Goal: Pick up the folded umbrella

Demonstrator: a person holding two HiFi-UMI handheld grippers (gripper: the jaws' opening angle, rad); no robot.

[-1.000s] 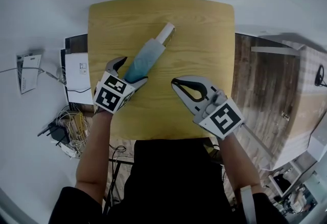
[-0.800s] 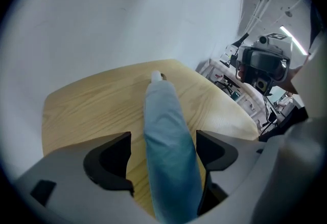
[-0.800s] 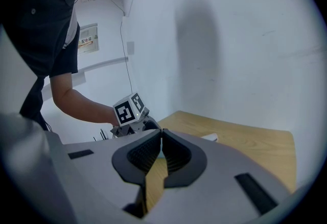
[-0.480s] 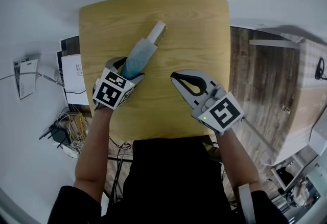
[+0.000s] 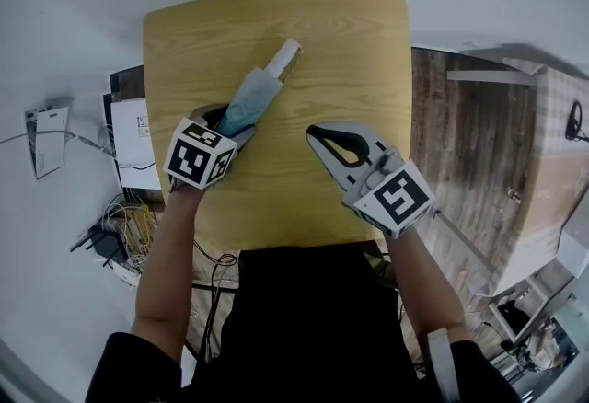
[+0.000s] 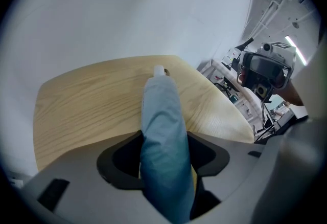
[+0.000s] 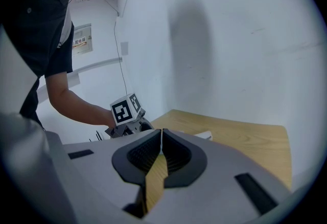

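The folded umbrella point(image 5: 255, 96), light blue with a white handle end point(image 5: 284, 55), lies slanted on the wooden table point(image 5: 340, 42). My left gripper point(image 5: 230, 120) points down over its near end. Its jaws have just been closing, and in the left gripper view both pads press on the blue fabric point(image 6: 161, 115) at my left gripper point(image 6: 164, 141). My right gripper point(image 5: 314, 131) hovers over the table to the right of the umbrella, apart from it. Seen in the right gripper view, my right gripper point(image 7: 161, 134) is shut with nothing in it.
Left of the table, the floor holds a white box point(image 5: 138, 130), papers point(image 5: 48, 139) and a tangle of cables point(image 5: 124, 226). A dark plank surface point(image 5: 469, 143) and pale furniture point(image 5: 557, 162) stand to the right. The person's dark clothing fills the bottom.
The left gripper's jaws have narrowed from wide open to a grip round the umbrella's near end, and its marker cube has rolled a little. The right gripper has stayed about where it was.
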